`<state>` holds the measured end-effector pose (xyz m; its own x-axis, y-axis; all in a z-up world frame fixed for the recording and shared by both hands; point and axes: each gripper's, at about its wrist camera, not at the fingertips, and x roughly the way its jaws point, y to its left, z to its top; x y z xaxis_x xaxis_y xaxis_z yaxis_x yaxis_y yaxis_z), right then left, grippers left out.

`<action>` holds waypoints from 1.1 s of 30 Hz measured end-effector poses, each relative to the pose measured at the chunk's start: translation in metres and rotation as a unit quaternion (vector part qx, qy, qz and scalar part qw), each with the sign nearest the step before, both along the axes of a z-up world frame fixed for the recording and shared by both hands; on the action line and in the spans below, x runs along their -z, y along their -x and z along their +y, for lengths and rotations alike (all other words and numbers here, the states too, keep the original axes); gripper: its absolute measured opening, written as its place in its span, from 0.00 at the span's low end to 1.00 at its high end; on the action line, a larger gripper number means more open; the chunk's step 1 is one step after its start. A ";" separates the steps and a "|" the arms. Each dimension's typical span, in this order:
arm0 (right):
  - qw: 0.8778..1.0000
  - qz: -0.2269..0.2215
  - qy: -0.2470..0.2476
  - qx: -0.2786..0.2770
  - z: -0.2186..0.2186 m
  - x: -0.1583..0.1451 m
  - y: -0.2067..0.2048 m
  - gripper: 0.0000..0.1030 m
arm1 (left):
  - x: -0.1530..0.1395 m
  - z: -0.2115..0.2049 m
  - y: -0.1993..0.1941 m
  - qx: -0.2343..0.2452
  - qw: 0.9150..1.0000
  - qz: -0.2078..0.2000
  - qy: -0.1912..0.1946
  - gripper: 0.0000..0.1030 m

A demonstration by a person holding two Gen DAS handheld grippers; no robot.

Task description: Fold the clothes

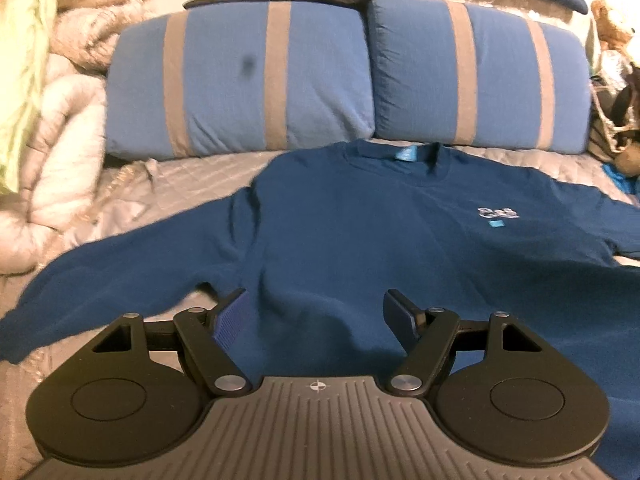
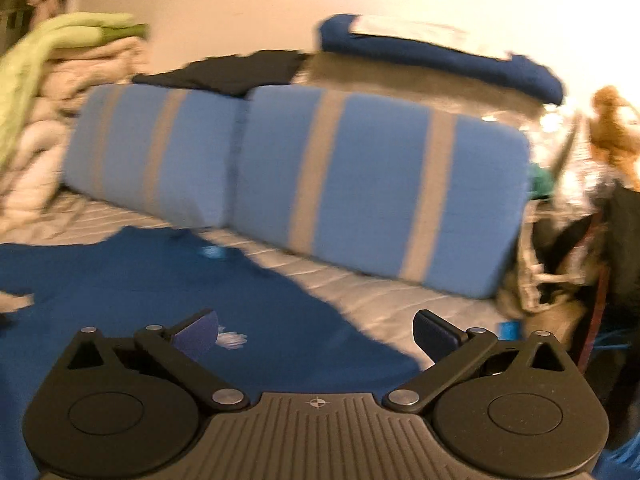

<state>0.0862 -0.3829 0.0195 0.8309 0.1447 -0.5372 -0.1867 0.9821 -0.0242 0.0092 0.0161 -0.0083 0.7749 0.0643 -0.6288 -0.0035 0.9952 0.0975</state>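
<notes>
Here the bed (image 1: 168, 176) bears a blue sweatshirt (image 1: 360, 232) spread flat, front up, sleeves out. Soft, limp knit, likely light; best pinched at hem, shoulder or cuff. Left gripper (image 1: 318, 314) hovers over its lower body, right gripper (image 2: 316, 338) over its chest edge, both with fingers apart, empty.

Left black 2-finger gripper (image 1: 320, 312): jaws spread wide, blue ribbed pads (image 1: 232, 318) empty, level. Right black 2-finger gripper (image 2: 316, 338): jaws spread wide, nothing held.
</notes>
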 end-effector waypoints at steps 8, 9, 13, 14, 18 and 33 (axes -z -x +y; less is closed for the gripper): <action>0.997 0.022 -0.031 -0.061 0.059 0.013 0.020 1.00 | -0.007 0.042 0.007 0.019 0.990 -0.025 0.140 0.71; 0.997 0.024 -0.033 -0.064 0.065 0.017 0.021 1.00 | -0.010 0.047 0.009 0.012 0.990 -0.035 0.137 0.71; 0.996 0.033 -0.042 -0.075 0.086 0.031 0.025 1.00 | -0.027 0.073 0.014 -0.018 0.991 -0.062 0.121 0.71; 0.995 0.036 -0.044 -0.078 0.092 0.034 0.026 1.00 | -0.030 0.081 0.016 -0.027 0.990 -0.065 0.121 0.71; 0.994 0.044 -0.052 -0.089 0.113 0.048 0.030 1.00 | -0.033 0.117 0.022 -0.064 0.990 -0.075 0.102 0.71; 0.991 0.044 -0.075 -0.098 0.120 0.063 0.029 1.00 | -0.032 0.272 0.084 -0.261 0.959 -0.084 0.067 0.71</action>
